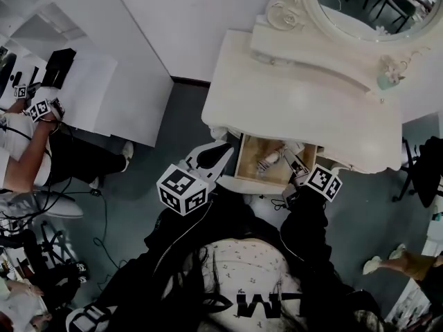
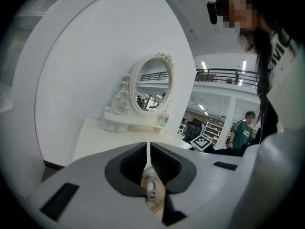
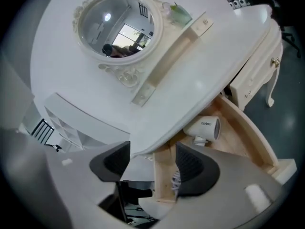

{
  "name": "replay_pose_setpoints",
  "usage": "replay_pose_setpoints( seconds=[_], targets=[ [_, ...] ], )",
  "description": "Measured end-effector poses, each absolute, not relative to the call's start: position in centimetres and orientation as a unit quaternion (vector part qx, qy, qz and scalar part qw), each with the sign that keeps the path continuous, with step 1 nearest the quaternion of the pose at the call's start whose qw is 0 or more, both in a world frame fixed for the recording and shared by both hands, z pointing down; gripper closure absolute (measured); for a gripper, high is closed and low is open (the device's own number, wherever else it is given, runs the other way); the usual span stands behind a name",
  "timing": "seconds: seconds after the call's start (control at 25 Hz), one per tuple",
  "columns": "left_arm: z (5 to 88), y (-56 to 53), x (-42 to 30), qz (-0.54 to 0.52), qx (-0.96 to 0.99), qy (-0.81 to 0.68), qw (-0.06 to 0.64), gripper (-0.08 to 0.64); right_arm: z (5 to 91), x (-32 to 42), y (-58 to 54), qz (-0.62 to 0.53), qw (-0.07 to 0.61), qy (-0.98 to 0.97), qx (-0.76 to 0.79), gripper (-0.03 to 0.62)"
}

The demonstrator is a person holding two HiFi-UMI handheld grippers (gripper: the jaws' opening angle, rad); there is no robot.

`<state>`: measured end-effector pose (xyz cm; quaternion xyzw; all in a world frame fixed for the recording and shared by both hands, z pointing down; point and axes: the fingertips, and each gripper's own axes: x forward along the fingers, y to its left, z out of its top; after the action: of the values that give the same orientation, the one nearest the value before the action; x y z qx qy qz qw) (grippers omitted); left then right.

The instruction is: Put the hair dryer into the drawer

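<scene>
The white hair dryer point(image 3: 205, 128) lies inside the open wooden drawer point(image 3: 240, 136) of the white dressing table point(image 1: 297, 102). In the head view the hair dryer point(image 1: 268, 162) rests in the middle of the drawer point(image 1: 243, 159). My right gripper point(image 3: 152, 159) hangs above the drawer's near corner, open, with nothing between its fingers. In the head view this right gripper point(image 1: 293, 162) is over the drawer's right part. My left gripper point(image 2: 148, 157) is shut and empty, and the dryer's coiled cord point(image 2: 151, 188) shows below it. That left gripper point(image 1: 223, 153) sits just left of the drawer.
An oval mirror point(image 1: 360, 5) with a carved frame stands at the back of the tabletop, a small green vase point(image 1: 389, 75) beside it. Another person with grippers point(image 1: 41, 109) sits at the left. Cables point(image 1: 104, 220) lie on the floor. A dark chair point(image 1: 422, 168) stands at the right.
</scene>
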<state>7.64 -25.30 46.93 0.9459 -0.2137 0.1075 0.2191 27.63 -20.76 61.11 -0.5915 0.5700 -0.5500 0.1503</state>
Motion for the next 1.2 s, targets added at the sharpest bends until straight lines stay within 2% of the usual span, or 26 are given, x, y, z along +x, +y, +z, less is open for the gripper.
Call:
replay_pose_setpoints(
  seconds=[0.24,0.48,0.72,0.96,1.04,1.16,1.2],
  targets=[
    [46.3,-22.3,10.0,0.11,0.955,-0.182,0.208,0.558,54.1,26.7,-18.4,-0.5,0.21,0.617,-0.571,0.284],
    [45.8,-18.0,12.8,0.114,0.964,-0.141,0.192,0.558,49.4,25.5,-14.2,-0.447,0.215,0.662,-0.562,0.288],
    [45.5,-13.1,14.3,0.12,0.969,-0.11,0.185,0.558,47.4,24.5,-9.6,-0.406,0.193,0.684,-0.574,0.321],
    [46.0,-8.6,13.7,0.133,0.969,-0.101,0.183,0.558,47.6,22.4,-5.4,-0.384,0.162,0.703,-0.576,0.322],
    [46.3,-7.5,13.2,0.139,0.968,-0.101,0.182,0.558,47.9,21.6,-4.3,-0.377,0.151,0.708,-0.577,0.355],
    [46.6,-6.0,12.5,0.148,0.967,-0.102,0.18,0.558,48.2,20.4,-2.9,-0.368,0.14,0.717,-0.575,0.363],
    [46.6,-5.6,12.2,0.15,0.967,-0.102,0.179,0.557,48.3,20.1,-2.6,-0.365,0.139,0.719,-0.575,0.387]
  ],
)
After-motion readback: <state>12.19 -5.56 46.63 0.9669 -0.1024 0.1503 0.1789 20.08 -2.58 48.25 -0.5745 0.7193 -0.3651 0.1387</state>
